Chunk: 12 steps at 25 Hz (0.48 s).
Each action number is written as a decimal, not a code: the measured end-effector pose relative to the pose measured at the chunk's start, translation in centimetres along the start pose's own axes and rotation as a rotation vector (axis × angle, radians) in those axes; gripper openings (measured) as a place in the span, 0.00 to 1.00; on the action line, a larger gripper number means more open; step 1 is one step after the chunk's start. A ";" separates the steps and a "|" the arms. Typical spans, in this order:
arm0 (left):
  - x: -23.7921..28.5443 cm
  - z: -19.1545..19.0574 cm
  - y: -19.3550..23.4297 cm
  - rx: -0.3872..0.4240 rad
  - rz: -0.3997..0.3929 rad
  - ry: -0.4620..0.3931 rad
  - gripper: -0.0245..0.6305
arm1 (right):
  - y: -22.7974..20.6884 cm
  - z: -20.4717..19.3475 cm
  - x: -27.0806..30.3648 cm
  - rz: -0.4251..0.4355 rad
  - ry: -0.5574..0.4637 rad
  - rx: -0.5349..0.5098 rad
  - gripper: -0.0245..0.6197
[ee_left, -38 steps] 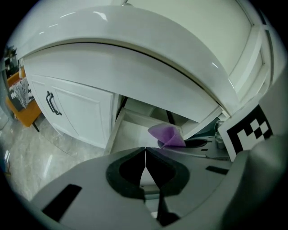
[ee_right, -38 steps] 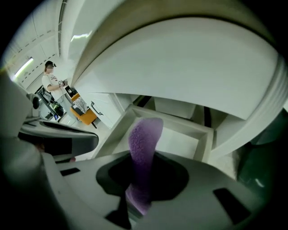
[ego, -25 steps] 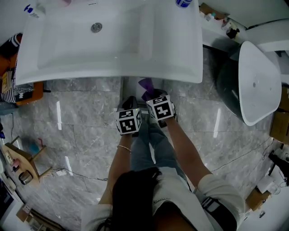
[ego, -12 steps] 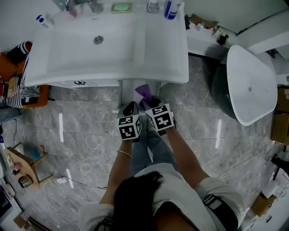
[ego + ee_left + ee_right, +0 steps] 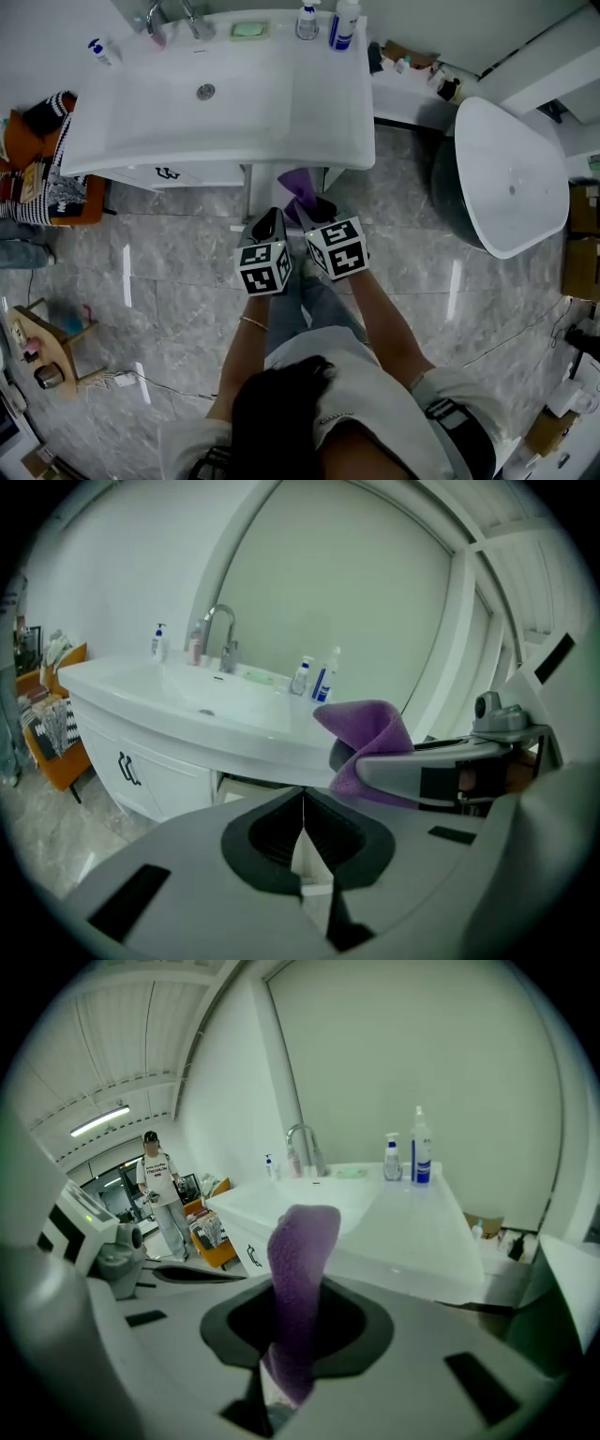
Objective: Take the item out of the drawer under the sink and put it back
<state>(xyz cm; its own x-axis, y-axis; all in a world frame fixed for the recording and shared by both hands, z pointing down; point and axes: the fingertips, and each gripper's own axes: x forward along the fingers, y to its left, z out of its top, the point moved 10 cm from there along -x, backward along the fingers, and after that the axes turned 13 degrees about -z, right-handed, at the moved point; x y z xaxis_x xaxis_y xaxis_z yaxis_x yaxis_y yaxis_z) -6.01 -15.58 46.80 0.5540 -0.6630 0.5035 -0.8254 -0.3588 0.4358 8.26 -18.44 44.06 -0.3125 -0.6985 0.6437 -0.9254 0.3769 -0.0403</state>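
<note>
At centre, the right gripper (image 5: 317,211) pinches a purple cloth (image 5: 302,1260), already out of the drawer (image 5: 246,786). The left gripper (image 5: 302,832) is pressed together, empty. Returning the cloth remains.

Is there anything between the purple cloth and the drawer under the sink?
Nothing visible does. The right gripper holds the purple cloth just before the sink; the shut left gripper is beside it, not between.
</note>
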 end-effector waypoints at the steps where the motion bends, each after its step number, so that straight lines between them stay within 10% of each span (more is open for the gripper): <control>1: -0.4 0.3 -0.4 0.007 -0.003 -0.011 0.04 | -0.1 0.2 -0.6 0.000 -0.012 0.006 0.17; 12: -4.5 3.7 -4.0 0.083 -0.011 -0.154 0.04 | -0.5 3.4 -6.4 -0.053 -0.216 0.018 0.17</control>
<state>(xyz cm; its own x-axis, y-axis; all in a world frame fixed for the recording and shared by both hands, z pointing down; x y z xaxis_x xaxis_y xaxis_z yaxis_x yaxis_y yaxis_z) -5.60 -13.64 40.03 0.5451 -0.7493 0.3760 -0.8291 -0.4151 0.3747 10.01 -16.23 37.33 -0.2999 -0.8319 0.4669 -0.9449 0.3264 -0.0253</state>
